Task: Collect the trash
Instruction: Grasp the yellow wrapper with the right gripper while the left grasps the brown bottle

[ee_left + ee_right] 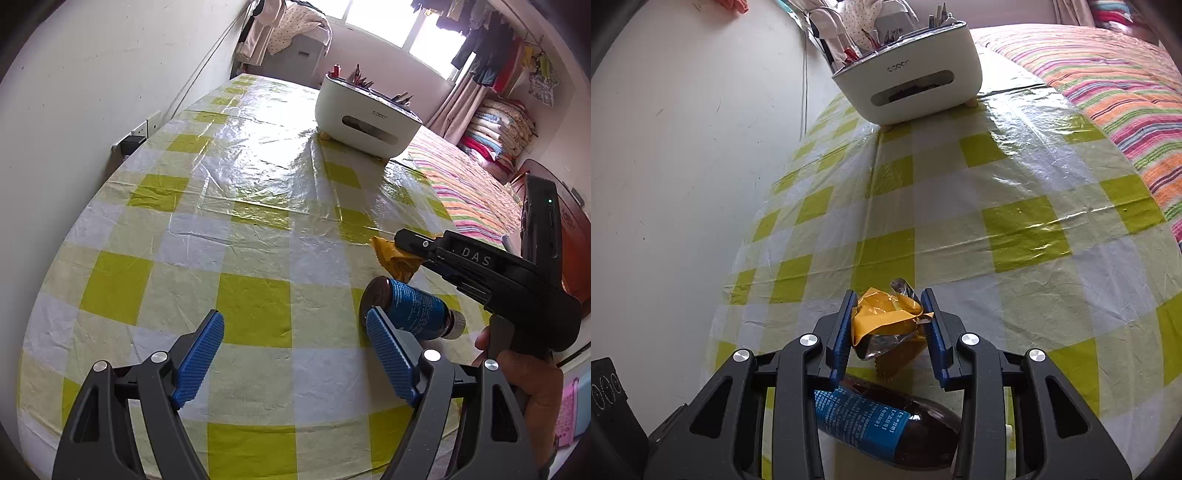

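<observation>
A crumpled yellow wrapper (886, 319) with a silvery inside lies on the checked tablecloth (960, 221), and my right gripper (891, 314) is shut on it, blue pads pressing both sides. In the left wrist view the same wrapper (391, 258) shows under the right gripper (402, 240). A brown bottle with a blue label (410, 308) lies on its side near the table's right edge; it also lies under the right gripper, bottle (886, 424). My left gripper (295, 350) is open over the cloth, its right pad beside the bottle's base, nothing between the pads.
A white organiser box (365, 114) with pens stands at the far end of the table. A wall with sockets (144, 129) runs along the left. A striped bed cover (469, 192) lies to the right. A hand (532, 384) grips the right tool's handle.
</observation>
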Tool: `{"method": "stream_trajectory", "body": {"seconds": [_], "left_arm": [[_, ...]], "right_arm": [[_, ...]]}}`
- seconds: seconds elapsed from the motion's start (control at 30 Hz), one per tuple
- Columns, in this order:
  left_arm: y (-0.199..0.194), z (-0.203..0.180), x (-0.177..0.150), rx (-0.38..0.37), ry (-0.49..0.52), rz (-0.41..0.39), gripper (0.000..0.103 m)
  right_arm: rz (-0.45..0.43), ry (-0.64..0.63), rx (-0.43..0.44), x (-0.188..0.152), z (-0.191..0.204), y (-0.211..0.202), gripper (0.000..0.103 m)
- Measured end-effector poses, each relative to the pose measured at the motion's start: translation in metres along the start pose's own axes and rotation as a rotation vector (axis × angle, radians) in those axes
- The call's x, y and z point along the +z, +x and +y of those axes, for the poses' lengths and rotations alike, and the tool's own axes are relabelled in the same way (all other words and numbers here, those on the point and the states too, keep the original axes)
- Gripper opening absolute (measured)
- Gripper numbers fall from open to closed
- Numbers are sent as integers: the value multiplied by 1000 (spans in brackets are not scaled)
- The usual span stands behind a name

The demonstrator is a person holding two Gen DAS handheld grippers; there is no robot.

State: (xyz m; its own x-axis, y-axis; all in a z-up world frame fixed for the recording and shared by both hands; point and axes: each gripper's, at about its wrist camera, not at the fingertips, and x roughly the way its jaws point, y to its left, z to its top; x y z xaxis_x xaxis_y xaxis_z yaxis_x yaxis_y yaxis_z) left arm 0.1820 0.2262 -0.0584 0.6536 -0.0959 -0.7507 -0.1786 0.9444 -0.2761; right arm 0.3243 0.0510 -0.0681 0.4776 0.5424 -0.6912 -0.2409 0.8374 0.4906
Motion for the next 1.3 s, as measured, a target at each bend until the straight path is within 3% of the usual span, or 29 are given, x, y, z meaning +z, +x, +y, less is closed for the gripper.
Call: {"method": "stream_trajectory", "body": {"seconds": [0.1,0.17,0.27,0.37,0.47,0.63,0.8,0.87,1.1,1.2,1.3], "left_arm": [[-1,-9,2,-42,78,-12,77],[-3,-17,6,-130,159,-8,77],[-13,-39,15,-269,375,-11,77],[-21,-61,25,-362,608,9,77],[-18,-81,31,-392,799,55,77],[4,-110,31,-361,1051,115,77],[48,-128,25,-338,1183,287,77],[60,-132,22,-318,1218,314,77],[83,-137,13,-319,1234,432,75],[89,-134,8,-309,1212,499,63],[88,-128,10,-312,1138,514,51]], "right_arm": [[-51,24,37,0,-10,-28,33],[-63,57,81,-3,-20,-45,33],[-94,96,121,-8,-33,-69,33],[-115,129,165,-14,-44,-89,33],[-130,172,188,-20,-59,-102,33],[-137,215,203,-27,-78,-114,33],[-152,242,214,-30,-90,-125,33],[-157,243,212,-31,-93,-128,34],[-158,267,232,-32,-99,-129,34],[-161,273,232,-32,-99,-131,34],[-169,267,228,-33,-98,-134,34]]}}
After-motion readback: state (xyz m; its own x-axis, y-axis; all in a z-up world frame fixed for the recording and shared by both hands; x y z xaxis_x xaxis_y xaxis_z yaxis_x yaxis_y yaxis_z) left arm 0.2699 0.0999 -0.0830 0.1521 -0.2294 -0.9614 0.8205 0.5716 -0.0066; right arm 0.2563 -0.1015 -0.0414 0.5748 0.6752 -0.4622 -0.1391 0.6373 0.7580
